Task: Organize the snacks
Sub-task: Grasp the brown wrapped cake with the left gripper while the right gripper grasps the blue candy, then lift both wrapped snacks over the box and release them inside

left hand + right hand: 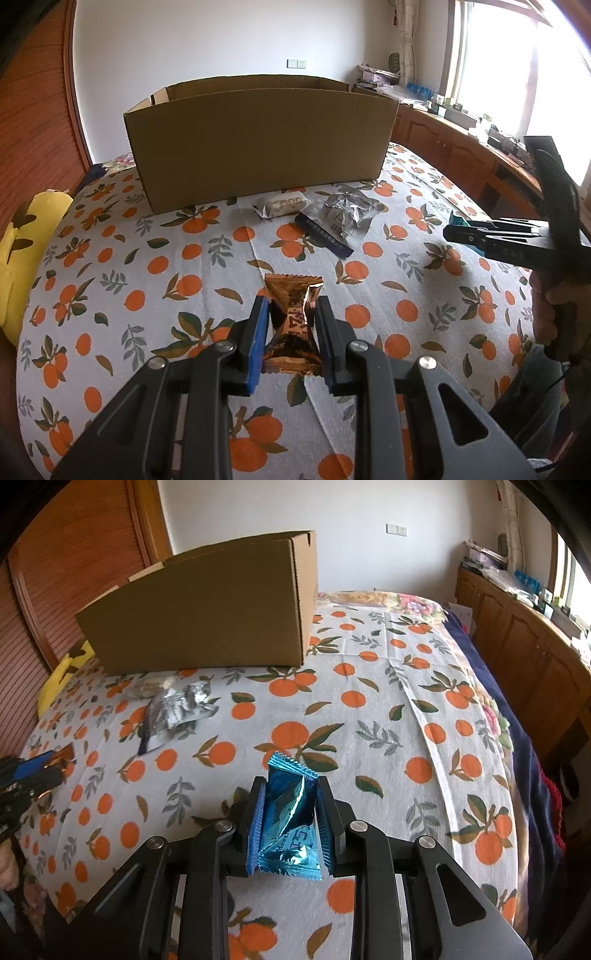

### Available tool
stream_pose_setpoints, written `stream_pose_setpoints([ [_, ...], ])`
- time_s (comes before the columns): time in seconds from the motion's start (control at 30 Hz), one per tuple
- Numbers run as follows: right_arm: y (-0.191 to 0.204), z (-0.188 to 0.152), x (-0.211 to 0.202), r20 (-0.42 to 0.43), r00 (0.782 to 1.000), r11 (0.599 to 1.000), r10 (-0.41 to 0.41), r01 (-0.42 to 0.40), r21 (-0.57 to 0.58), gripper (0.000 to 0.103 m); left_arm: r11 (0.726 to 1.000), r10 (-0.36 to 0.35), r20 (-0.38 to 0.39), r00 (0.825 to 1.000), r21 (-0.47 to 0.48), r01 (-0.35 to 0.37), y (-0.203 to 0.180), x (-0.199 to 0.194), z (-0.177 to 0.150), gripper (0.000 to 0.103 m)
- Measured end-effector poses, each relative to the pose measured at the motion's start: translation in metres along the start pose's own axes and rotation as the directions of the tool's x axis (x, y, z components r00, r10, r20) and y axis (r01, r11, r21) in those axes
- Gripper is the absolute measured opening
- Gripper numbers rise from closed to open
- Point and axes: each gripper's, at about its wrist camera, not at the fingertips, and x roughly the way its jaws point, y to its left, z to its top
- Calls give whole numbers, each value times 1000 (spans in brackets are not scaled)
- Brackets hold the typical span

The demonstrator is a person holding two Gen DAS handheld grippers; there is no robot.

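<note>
My left gripper (pixel 291 306) is shut on a brown-gold snack packet (pixel 291 321) and holds it just above the orange-print bedcover. My right gripper (pixel 290 788) is shut on a blue foil snack packet (pixel 290 819); it also shows at the right of the left wrist view (pixel 458 230). An open cardboard box (pixel 258 144) stands at the far side of the bed, also in the right wrist view (pixel 207 609). A silver snack packet (pixel 341 218) and a white one (pixel 282 205) lie in front of the box.
A yellow cushion (pixel 26 254) lies at the bed's left edge. A wooden headboard (pixel 33 122) is at the left. Wooden cabinets (pixel 524 646) with clutter on top run under the window at the right. A dark blue blanket (pixel 517 746) hangs off the bed's right side.
</note>
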Motion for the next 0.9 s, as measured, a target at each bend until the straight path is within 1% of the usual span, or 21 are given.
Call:
stream_pose_setpoints([
  [0.4, 10, -11, -11, 13, 999, 999, 35, -35, -6, 24, 1000, -4, -8, 1000, -2, 4, -1, 10, 0, 23],
  [0.57, 13, -14, -15, 14, 999, 999, 45, -45, -4, 24, 1000, -22, 7, 1000, -1, 22, -2, 8, 3, 23],
  [0.67, 12, -15, -26, 21, 999, 999, 37, -37, 0, 24, 999, -36, 21, 999, -3, 36, -5, 6, 12, 23],
  [0.77, 10, -13, -39, 20, 999, 999, 31, -32, 8, 24, 998, -61, 13, 998, 1, 61, -8, 4, 25, 23],
  [0.9, 9, 7, -66, 41, 999, 1000, 30, -30, 2, 24, 998, -63, 26, 998, 24, 63, -9, -5, 51, 23],
])
